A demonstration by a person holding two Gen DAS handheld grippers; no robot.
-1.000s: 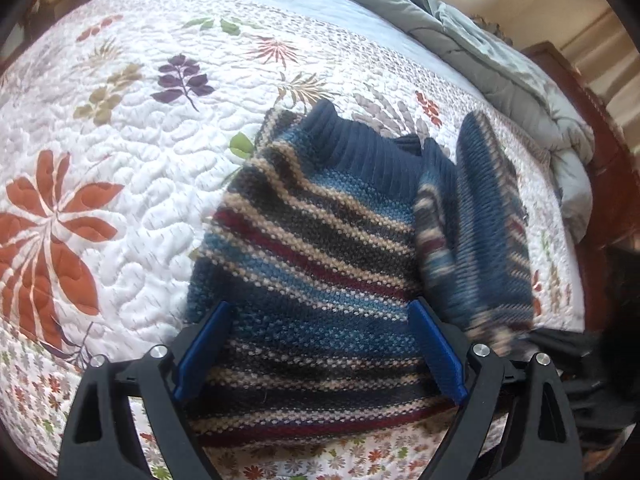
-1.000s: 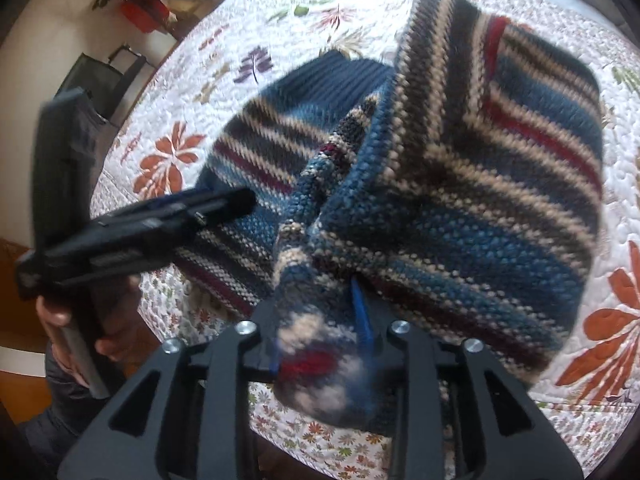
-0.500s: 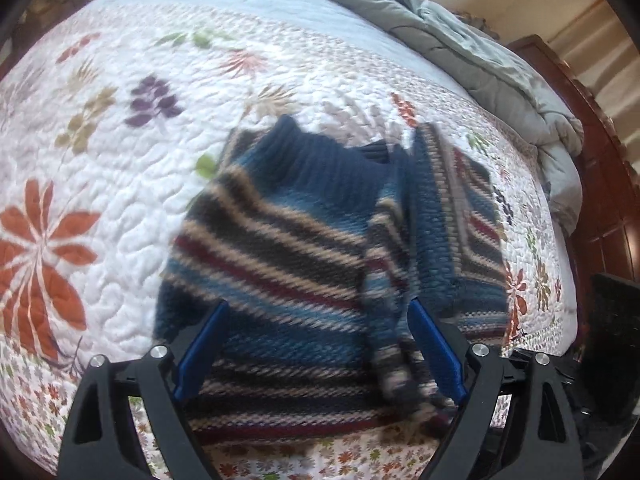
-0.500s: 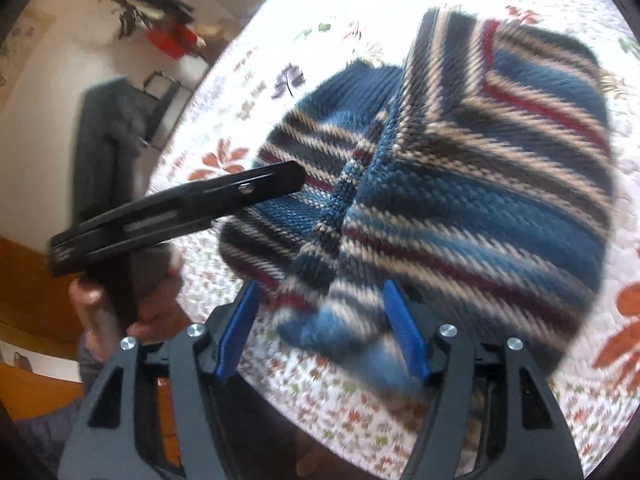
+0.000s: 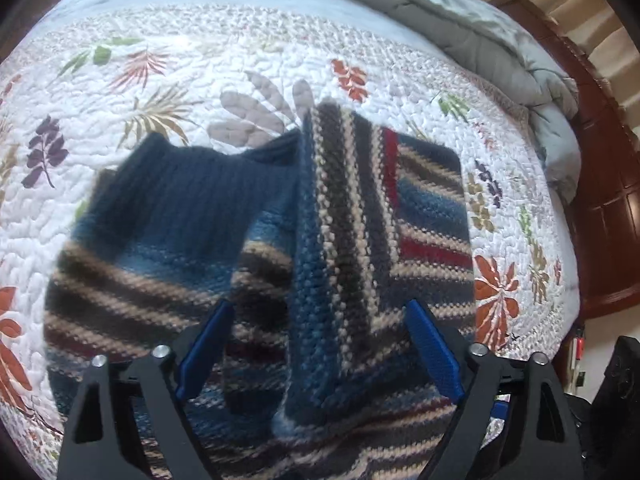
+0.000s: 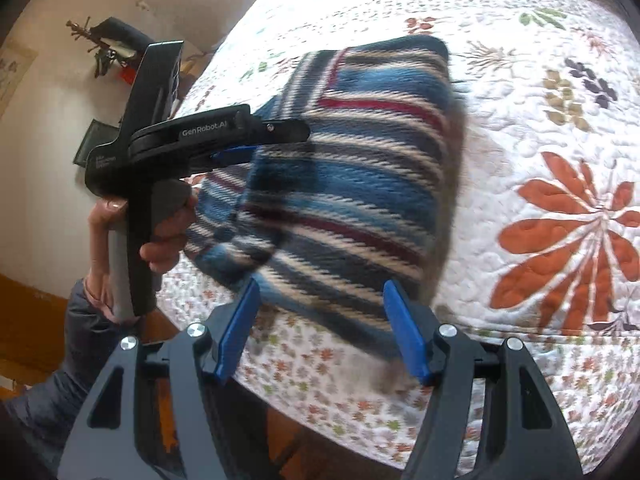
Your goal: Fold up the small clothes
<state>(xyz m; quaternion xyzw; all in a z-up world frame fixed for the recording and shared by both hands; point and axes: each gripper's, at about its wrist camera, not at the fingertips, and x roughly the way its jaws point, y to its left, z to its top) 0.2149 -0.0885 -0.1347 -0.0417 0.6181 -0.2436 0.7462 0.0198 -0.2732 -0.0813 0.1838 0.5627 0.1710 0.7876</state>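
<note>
In the left wrist view, a white quilted bedspread printed with orange, purple and green leaves (image 5: 168, 80) fills the frame from the far left. A blue knitted sweater striped in cream, grey and dark red (image 5: 168, 240) lies across its centre, with the dark blue ribbed collar at centre left. A sleeve folded over the body runs down the middle of the frame as a vertical striped band. At the bottom, the left gripper (image 5: 320, 350) has its blue-padded jaws apart. They have just been closing a little, with the sweater beneath and between them, and neither pad visibly presses on the knit. A crumpled grey duvet (image 5: 500, 40) sits at upper right, beside a dark red wooden bed frame (image 5: 600, 208) along the right edge.

In the right wrist view, a person's hand (image 6: 160, 236) in a dark sleeve grips the handle of the left gripper at centre left. The sweater spreads blurred across the middle, near the bed's front edge. At the bottom, the right gripper (image 6: 320, 328) has its jaws apart and empty after just opening. A large orange leaf print marks the bedspread at right.
</note>
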